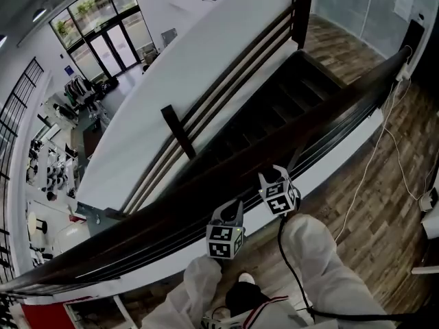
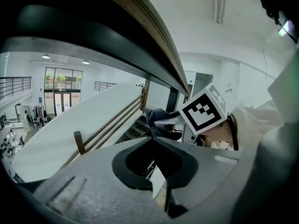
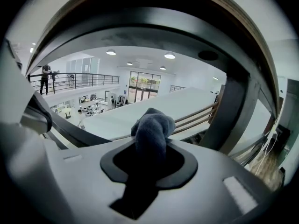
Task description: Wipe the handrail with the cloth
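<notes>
Handrail (image 1: 322, 115): running dark and glossy on a slant across the landing beside the stairs, with both grippers sitting close against its near side.
Right gripper (image 3: 150, 143): squeezing its jaws onto the cloth (image 3: 152, 127), a blue-grey wad bulging out past the tips, with the rail arching just above it.
Left gripper (image 2: 152, 138): holding its jaws pressed together with nothing between them, sitting just beside the right one.
Step in hand: I'd judge the person is lining the cloth up against the rail. I cannot tell whether it is touching the wood.
Doing it well: pressing the wad flat to the wood, gliding along the slope in long strokes, holding the hard jaw tips off the finish, and covering both top and near edge.
Watching for: the cloth working loose from the grip, and the black cable (image 1: 287, 266) hanging by the legs.
</notes>
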A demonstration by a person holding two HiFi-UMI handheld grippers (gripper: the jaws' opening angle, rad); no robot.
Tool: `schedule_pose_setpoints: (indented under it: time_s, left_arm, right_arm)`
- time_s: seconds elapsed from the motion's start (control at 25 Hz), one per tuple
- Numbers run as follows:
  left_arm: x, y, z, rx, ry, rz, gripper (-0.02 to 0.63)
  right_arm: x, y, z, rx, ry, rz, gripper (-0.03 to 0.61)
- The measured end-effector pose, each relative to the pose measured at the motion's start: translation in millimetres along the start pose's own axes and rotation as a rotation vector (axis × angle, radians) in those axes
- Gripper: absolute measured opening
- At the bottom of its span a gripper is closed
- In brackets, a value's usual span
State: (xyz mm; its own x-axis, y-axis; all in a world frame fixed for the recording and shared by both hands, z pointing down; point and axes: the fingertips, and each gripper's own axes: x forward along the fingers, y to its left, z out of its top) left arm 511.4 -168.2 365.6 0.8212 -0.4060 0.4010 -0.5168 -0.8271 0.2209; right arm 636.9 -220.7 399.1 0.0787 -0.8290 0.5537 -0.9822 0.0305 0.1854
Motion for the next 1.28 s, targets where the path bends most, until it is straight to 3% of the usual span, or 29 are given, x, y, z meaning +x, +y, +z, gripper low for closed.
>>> schedule_pose_setpoints:
  time_s: [0.36,0.48,0.64,0.76,0.96,1.28]
  left_arm:
    - [12,-21,-8,0.033,0.029,-0.05,0.002]
    - [9,-23,-15,0.035,0.014,-0.051,0.002]
    - [-21,-9,-32,-0.05,-0.006,-0.019,0.002]
    - [-52,7,-34,-0.081,-0.042,0.0,0.002]
    - [-134,56,-52,-0.051,-0.071,0.098,0.002]
    - [-315,166,-113,-0.114,-0.066,0.278,0.002]
  right_arm:
    - [3,-62,-11,-0.068,0.013,-0.12,0.092]
    - [-3,-74,-12,-0.115,0.004,-0.215,0.092]
    - [-7,-77,-15,-0.237,-0.011,-0.382,0.092]
    - [-34,-58,4,-0.24,-0.078,-0.426,0.092]
    - [-74,48,26,-0.261,-0.12,-0.347,0.092]
    - [-106,312,49,-0.274,-0.149,-0.104,0.092]
